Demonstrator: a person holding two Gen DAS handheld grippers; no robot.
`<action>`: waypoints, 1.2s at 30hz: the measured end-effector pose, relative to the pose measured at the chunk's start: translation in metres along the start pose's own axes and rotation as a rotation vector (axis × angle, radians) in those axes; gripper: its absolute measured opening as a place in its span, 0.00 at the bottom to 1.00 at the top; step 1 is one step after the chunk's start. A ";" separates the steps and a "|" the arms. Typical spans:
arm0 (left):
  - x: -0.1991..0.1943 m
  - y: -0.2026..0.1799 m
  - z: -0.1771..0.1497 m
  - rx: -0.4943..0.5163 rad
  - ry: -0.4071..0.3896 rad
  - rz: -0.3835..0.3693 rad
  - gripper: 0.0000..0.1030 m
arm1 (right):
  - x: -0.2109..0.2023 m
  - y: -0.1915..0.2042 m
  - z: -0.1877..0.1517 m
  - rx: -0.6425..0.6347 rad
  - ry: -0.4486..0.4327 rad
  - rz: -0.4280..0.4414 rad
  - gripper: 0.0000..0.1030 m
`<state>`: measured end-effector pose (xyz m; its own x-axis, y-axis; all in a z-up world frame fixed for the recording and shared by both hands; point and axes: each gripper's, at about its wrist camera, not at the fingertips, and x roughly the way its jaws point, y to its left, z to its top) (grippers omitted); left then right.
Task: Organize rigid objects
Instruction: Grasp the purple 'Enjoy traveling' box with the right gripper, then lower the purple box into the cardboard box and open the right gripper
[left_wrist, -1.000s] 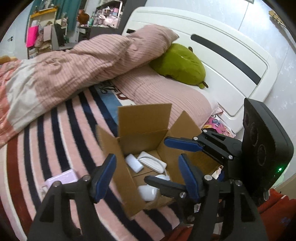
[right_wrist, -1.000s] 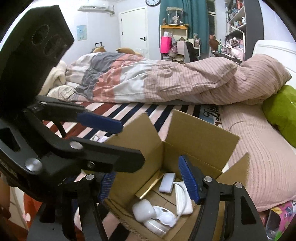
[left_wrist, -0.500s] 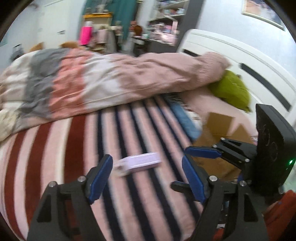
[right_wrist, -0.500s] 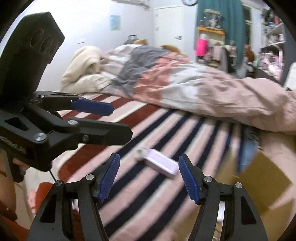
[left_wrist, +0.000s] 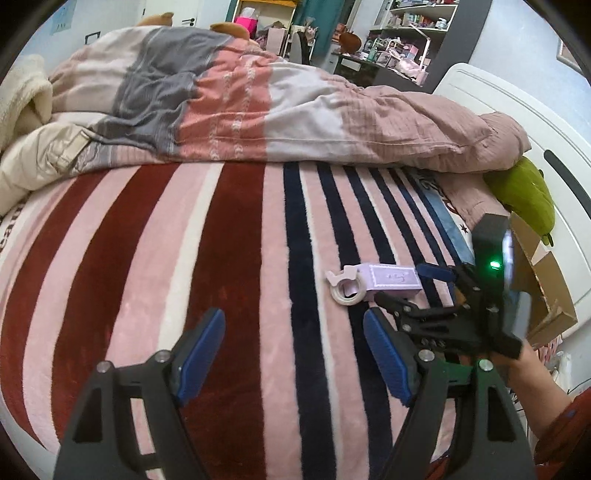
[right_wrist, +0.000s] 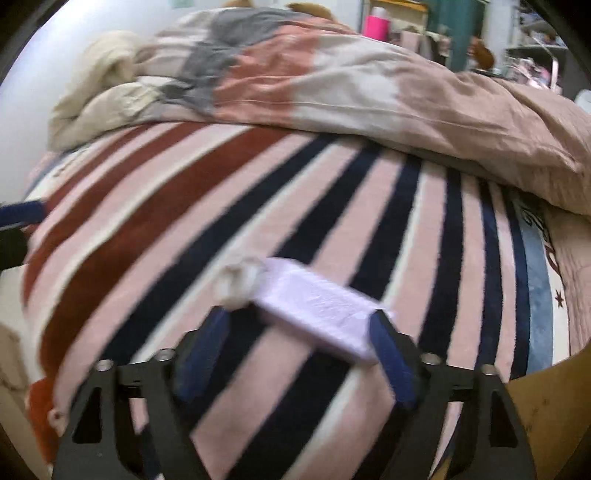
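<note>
On the striped bed (left_wrist: 236, 258), with the cardboard box (left_wrist: 543, 291) at its right edge, the lilac tape dispenser (right_wrist: 317, 306) lies loose, long axis slanting across the right gripper (right_wrist: 299, 343), whose jaws have just been opening and now straddle its near end, while the empty, parted left gripper (left_wrist: 295, 354) hangs farther back.

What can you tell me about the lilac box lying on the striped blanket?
The lilac box is a small oblong carton, apparently card, with a pale framed label on its upper face. A white tape roll in a clip-like holder sits at one end. It lies flat on the striped blanket, across a dark stripe. The right tool is right at its near end with jaws open around it; contact is unclear through the blur.
</note>
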<state>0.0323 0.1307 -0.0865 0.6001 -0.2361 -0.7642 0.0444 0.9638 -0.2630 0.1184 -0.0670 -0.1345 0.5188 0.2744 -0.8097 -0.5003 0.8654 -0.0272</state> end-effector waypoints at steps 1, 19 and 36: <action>0.002 0.001 0.000 -0.002 0.004 -0.003 0.73 | 0.010 -0.007 0.000 0.007 0.010 -0.013 0.86; -0.007 -0.005 -0.010 0.008 0.009 0.005 0.73 | 0.002 0.032 -0.027 -0.118 0.101 0.164 0.86; -0.034 -0.074 0.023 0.110 -0.041 -0.196 0.73 | -0.082 0.017 -0.001 -0.038 -0.089 0.224 0.32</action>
<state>0.0265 0.0705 -0.0276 0.6036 -0.4172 -0.6794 0.2491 0.9082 -0.3364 0.0667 -0.0747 -0.0695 0.4499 0.4948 -0.7435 -0.6343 0.7631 0.1240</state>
